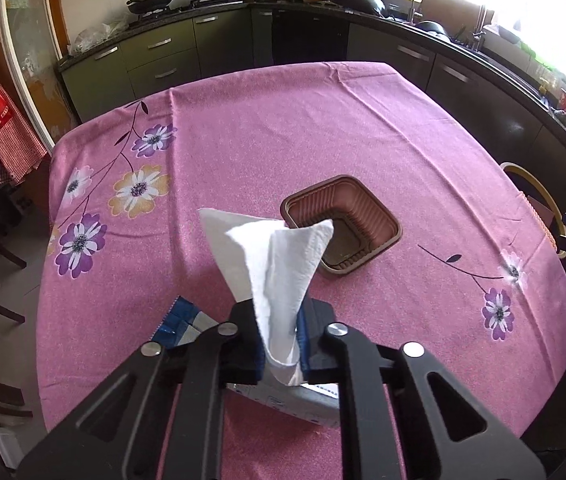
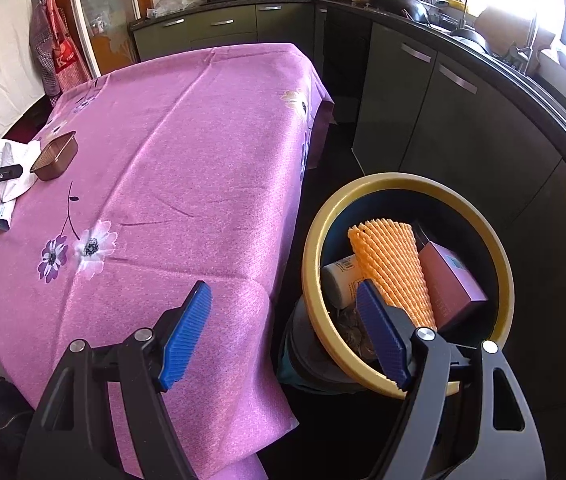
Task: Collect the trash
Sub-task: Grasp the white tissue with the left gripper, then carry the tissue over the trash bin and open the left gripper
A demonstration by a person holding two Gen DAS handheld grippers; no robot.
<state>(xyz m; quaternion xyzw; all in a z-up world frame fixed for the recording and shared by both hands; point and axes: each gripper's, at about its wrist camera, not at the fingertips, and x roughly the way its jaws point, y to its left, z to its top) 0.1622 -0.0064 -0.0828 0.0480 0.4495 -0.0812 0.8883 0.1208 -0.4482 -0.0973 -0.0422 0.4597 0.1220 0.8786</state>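
Kitchen setting: dark cabinets, stove with black pans (image 1: 151, 0) at 12 o'clock, tabletop draped in pink floral cloth (image 1: 283, 128).

Left gripper (image 1: 281, 344): fingers (image 1: 319, 336) pressed together on crumpled white paper tissue (image 1: 275, 256), lifted clear of the cloth. Beneath the fingers, flat blue-and-white packet (image 1: 181, 320) lying on the tabletop. Just beyond the tissue at 1 o'clock, empty brown ribbed square plastic tray (image 1: 367, 216), upright on the cloth.

Right gripper (image 2: 283, 332): blue ribbed fingers (image 2: 185, 332) spread wide, nothing between them, poised off the tabletop edge. At 2 o'clock from it, round dark trash bin with yellow rim (image 2: 323, 240) on the floor, beside the hanging cloth. Inside the bin: orange foam net sleeve (image 2: 389, 264), pink cardboard box (image 2: 449, 284), white cylindrical bottle (image 2: 341, 280).
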